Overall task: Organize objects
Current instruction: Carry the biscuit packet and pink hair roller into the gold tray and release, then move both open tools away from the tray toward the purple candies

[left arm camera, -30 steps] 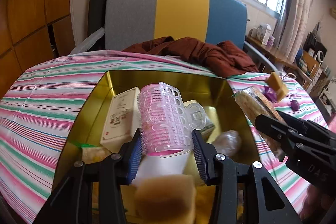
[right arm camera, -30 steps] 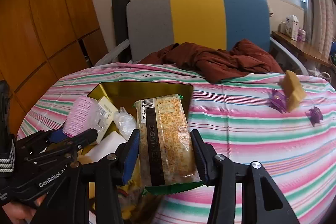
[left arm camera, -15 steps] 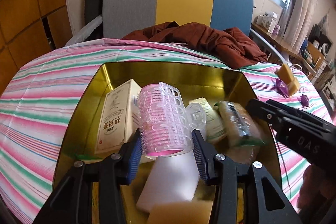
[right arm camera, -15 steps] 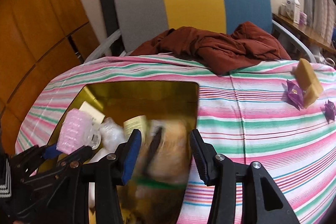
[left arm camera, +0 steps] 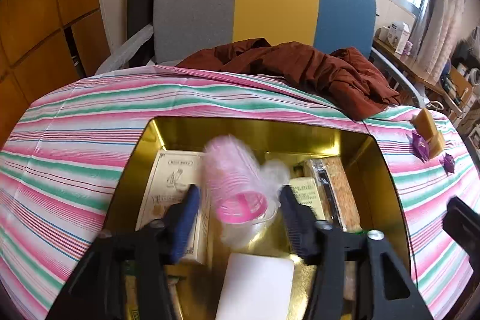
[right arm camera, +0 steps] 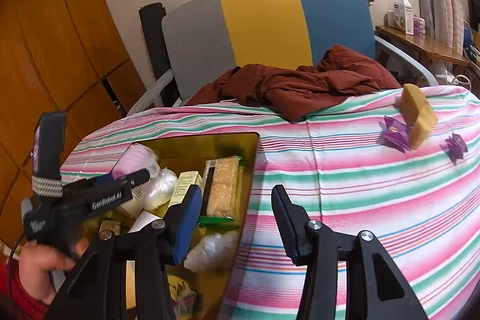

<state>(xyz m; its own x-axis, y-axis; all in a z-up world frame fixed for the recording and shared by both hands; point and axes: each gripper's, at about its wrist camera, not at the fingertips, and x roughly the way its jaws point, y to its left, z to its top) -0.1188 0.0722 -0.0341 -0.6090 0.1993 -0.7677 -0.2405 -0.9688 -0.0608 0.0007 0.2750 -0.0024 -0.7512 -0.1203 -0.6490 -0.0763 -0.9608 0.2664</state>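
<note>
A gold tin (left arm camera: 249, 128) (right arm camera: 210, 146) lies open on the striped tablecloth. My left gripper (left arm camera: 241, 218) hangs over it and its jaws are opening. The pink hair roller (left arm camera: 237, 185) is a blur between the fingers, free of both pads and tipping down into the tin. In the right wrist view the left gripper (right arm camera: 132, 179) shows with the roller (right arm camera: 135, 158) at its tip. My right gripper (right arm camera: 235, 218) stands open and empty over the tin's right wall. The cracker packet (right arm camera: 223, 185) (left arm camera: 336, 188) lies inside the tin.
The tin also holds a white printed box (left arm camera: 171, 185), a white block (left arm camera: 255, 284) and a small yellow-green box (left arm camera: 306, 194). A yellow sponge (right arm camera: 417, 113) and two purple wrappers (right arm camera: 396, 134) lie at the table's right. A rust-red cloth (right arm camera: 300, 86) drapes the far edge by a chair.
The left jaws have widened and let go of the pink roller, which now drops. The right gripper has released the cracker packet into the tin and shifted right.
</note>
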